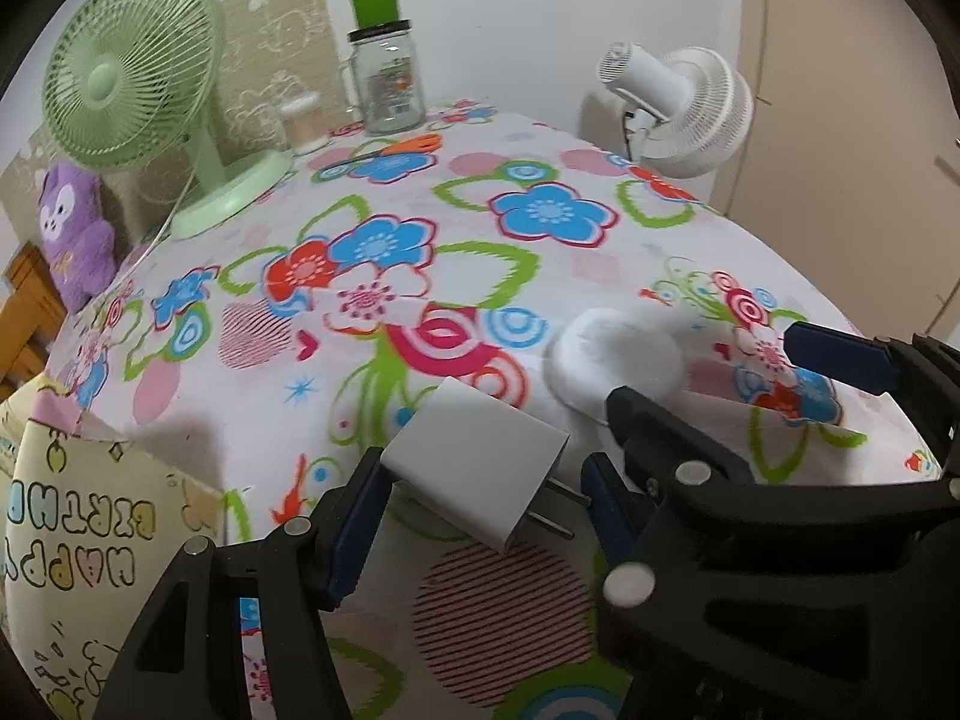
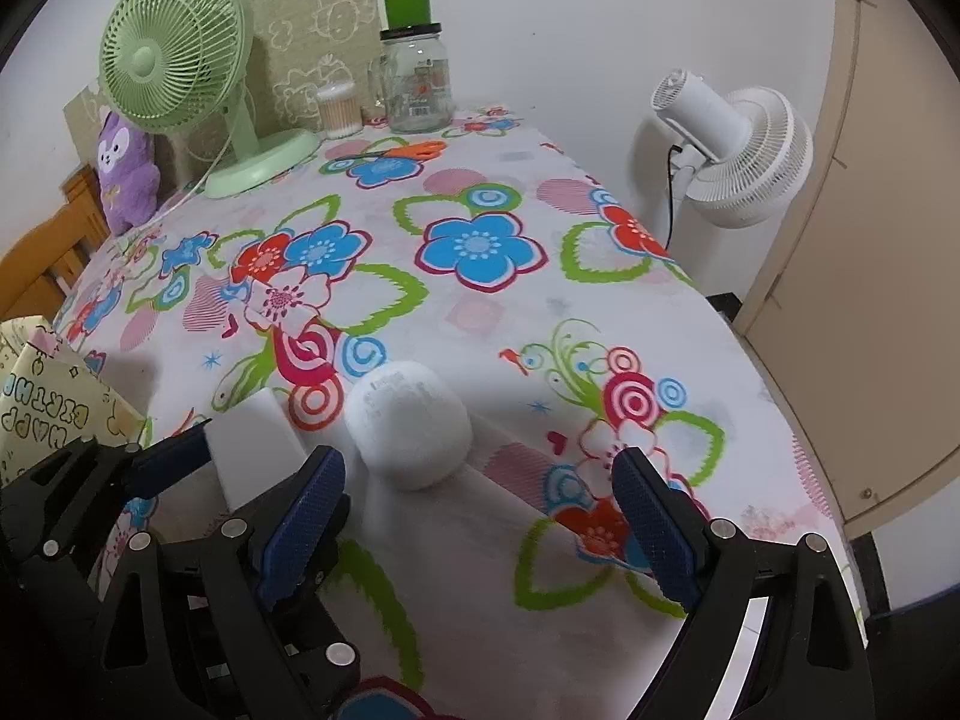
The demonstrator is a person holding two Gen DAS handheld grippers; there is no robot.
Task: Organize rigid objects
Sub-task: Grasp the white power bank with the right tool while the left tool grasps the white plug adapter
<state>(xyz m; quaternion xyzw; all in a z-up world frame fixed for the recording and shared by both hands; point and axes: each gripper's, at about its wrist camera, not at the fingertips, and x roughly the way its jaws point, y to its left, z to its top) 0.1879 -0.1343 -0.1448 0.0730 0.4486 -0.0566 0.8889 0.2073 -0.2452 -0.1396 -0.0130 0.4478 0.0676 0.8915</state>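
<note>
Left gripper (image 1: 480, 510) pinches a white plug-in charger (image 1: 480, 468) by its sides, prongs out, w/ the charger low over the floral tablecloth (image 1: 600, 276). Right gripper (image 2: 480, 516) hangs spread & empty just short of a white round case (image 2: 411, 426). Judging by this, sorting's barely begun: charger in hand, case untouched, gift bag (image 1: 90, 516) at table's left edge likely the drop spot.

Matt white plastic charger (image 1: 480, 468), metal prongs; printed cloth tablecloth (image 1: 540, 276).
</note>
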